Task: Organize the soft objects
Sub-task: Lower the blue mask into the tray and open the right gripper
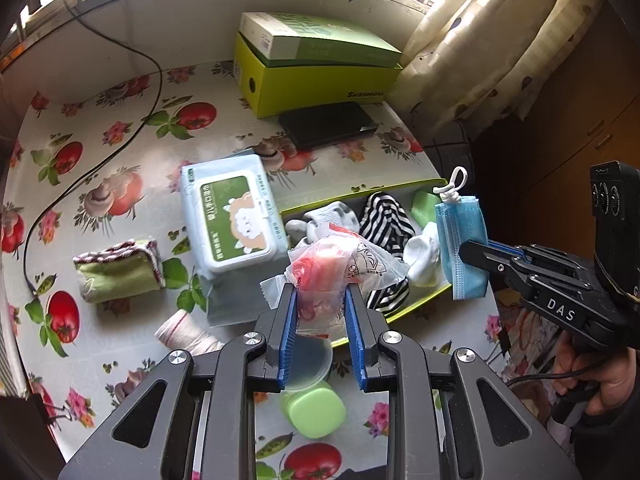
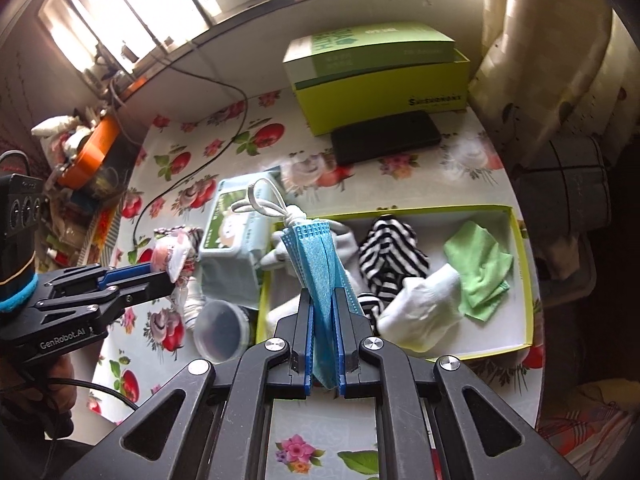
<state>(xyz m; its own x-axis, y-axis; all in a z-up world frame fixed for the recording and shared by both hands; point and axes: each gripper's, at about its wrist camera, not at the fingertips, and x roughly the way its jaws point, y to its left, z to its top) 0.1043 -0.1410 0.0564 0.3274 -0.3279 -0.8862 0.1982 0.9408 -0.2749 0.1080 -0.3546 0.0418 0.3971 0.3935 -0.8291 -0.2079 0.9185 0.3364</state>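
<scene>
My left gripper [image 1: 321, 289] is shut on a clear plastic packet with something pink inside [image 1: 340, 264], held above the left end of the shallow yellow-green box [image 1: 360, 191]. My right gripper [image 2: 323, 294] is shut on a folded blue face mask [image 2: 320, 264] with white ear loops, held above the box [image 2: 520, 236]; the mask also shows in the left wrist view [image 1: 460, 240]. The box holds a striped black-and-white cloth [image 2: 390, 256], white socks [image 2: 420, 300], a grey sock and a green cloth [image 2: 480, 272]. A rolled green towel [image 1: 120, 272] lies on the table at the left.
A wet wipes pack [image 1: 230, 220] lies left of the box. A white rolled cloth [image 1: 184, 332], a clear plastic cup [image 2: 220, 328] and a green container [image 1: 316, 410] lie near the front. A large green box [image 1: 316, 68] and a black phone [image 1: 328, 122] sit at the back. A black cable [image 1: 100, 156] crosses the tablecloth.
</scene>
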